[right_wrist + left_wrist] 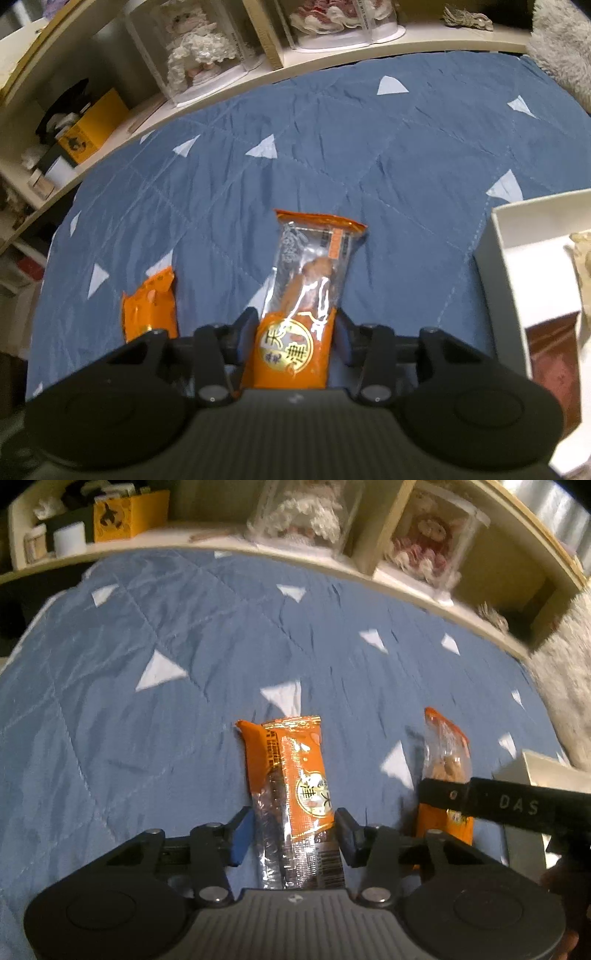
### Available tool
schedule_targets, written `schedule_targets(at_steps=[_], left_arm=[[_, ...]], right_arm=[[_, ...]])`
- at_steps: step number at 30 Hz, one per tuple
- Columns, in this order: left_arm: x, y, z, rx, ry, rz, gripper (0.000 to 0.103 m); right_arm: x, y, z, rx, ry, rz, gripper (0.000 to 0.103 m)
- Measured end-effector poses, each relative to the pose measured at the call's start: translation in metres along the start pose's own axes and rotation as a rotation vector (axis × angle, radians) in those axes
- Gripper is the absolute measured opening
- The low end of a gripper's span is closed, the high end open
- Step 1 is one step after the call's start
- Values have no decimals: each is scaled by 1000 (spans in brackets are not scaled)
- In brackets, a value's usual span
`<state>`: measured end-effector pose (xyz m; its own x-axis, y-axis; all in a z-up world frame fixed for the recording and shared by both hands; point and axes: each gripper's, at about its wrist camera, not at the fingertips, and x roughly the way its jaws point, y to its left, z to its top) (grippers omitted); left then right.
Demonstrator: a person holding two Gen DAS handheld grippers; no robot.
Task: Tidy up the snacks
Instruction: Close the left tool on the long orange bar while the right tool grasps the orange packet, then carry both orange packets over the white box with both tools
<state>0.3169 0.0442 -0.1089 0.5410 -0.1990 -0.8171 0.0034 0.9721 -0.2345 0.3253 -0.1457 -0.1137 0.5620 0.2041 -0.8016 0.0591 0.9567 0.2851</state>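
While both snack packets still lie on the blue quilt [155, 635], I judge the job barely begun: nothing orange shows in the box yet.

Left claw [294, 830]: jaws drawn in on the lower half of an orange snack packet [295, 771], blue pads against its two sides. The packet lies flat on the quilt, lengthwise away from me, clear foil strip along its left side, barcode at the near end.

Right claw [294, 341]: jaws likewise drawn in on the second snack packet [308, 284], pinching the orange printed end; its clear window end points away and shows a brownish snack inside. This one also looks to be resting on the quilt, not lifted.

The two packets lie side by side, near each other but apart.

Containers: a white open box [498, 236] sits on the quilt to the right of the right-hand packet. Only its near-left corner and a bare patch of white floor show; something pale and crumpled lies further in, cut off by the frame, so I cannot tell what.

Left to do, by my reckoning: lift both packets and carry them right into the box.
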Motion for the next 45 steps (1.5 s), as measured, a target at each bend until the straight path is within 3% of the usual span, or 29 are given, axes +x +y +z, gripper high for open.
schedule_targets(at_steps=[6, 13, 20, 24, 35, 45], left_arm=[[-10, -1, -11, 52, 69, 9, 49], [-8, -6, -23, -52, 58, 52, 50], [-7, -10, -29, -56, 35, 75, 47], [-15, -12, -29, -53, 17, 49, 42], [-69, -33, -31, 13, -97, 12, 42], [-104, -62, -37, 59, -172, -48, 42]], right_arm=[[-18, 0, -14, -64, 16, 25, 47], [-36, 6, -35, -150, 46, 25, 47], [-31, 6, -46, -180, 73, -38, 48], [-31, 4, -49, -185, 73, 5, 47], [-80, -2, -46, -248, -53, -18, 45], [-135, -41, -50, -241, -121, -37, 45]])
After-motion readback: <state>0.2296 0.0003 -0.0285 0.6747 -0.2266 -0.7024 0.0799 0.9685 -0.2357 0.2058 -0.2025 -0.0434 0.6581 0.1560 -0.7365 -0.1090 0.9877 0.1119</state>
